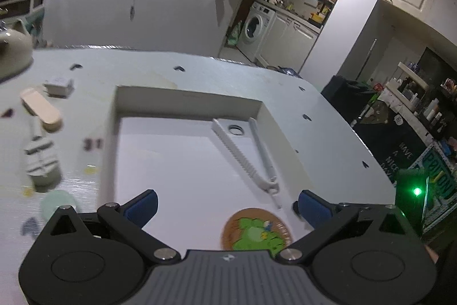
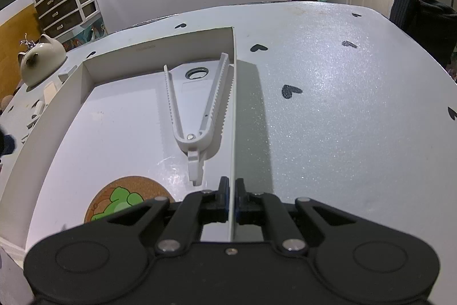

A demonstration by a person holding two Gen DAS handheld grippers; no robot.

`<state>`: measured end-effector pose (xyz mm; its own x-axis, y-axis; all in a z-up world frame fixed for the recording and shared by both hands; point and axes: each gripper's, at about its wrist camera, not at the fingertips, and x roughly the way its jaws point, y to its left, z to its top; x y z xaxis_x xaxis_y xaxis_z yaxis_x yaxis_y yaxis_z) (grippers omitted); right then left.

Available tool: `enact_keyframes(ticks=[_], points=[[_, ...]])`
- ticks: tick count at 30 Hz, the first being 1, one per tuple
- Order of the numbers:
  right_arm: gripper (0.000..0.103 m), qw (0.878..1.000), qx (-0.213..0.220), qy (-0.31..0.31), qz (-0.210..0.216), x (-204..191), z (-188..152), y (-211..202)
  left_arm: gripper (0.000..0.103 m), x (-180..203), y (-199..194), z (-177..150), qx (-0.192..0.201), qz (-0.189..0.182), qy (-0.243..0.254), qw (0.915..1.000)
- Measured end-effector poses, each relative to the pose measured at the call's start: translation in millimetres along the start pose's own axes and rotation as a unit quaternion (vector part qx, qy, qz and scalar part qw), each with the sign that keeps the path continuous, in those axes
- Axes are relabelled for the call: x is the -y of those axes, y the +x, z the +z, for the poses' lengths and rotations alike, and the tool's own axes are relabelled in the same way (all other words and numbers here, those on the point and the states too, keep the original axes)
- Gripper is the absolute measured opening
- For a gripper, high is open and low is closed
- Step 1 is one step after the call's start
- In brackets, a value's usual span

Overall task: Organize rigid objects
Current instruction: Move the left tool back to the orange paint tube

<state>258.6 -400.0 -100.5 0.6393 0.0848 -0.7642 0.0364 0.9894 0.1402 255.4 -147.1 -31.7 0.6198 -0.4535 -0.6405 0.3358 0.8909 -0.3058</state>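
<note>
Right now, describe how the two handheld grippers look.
Both are matte black linkage grippers with round pivot housings and silver pins. The left gripper has blue finger pads and a ribbed grey centre plate; the right gripper shows thin blue pad edges. No cables or sleeves visible.

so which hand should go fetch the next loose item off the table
Left. The left gripper is open and empty, nearest the wooden stick. The right gripper is shut on the box wall, steadying it.
</note>
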Motion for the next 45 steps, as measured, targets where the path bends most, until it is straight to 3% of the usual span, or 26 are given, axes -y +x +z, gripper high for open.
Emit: enact_keyframes(ticks=[6, 20, 29, 34, 38, 45], points=[[0.005, 1.0, 0.0, -0.003, -0.003, -1, 0, 0, 0.103, -23, -27, -11, 0.029, 0.026, 0.007, 0.9992], [0.005, 1.0, -0.001, -0.008, -0.006, -3, 1, 0, 0.103, -98, -75, -33, 0.066, 0.127, 0.02, 0.9895], [0.006, 1.0, -0.001, -0.012, -0.012, -4, 0, 1, 0.103, -163, -94, -50, 0.082, 0.224, -0.029, 0.9708], [0.006, 1.0, -0.002, -0.013, -0.01, -3, 0, 2, 0.103, -186, -94, -56, 0.074, 0.271, -0.017, 0.9595], [0.006, 1.0, -0.002, -0.013, -0.012, -4, 0, 2, 0.103, -197, -88, -60, 0.059, 0.269, -0.01, 0.9614], [0.006, 1.0, -0.001, -0.007, -0.014, -6, 0, 1, 0.103, -215, -73, -65, 0.034, 0.221, -0.029, 0.9742]])
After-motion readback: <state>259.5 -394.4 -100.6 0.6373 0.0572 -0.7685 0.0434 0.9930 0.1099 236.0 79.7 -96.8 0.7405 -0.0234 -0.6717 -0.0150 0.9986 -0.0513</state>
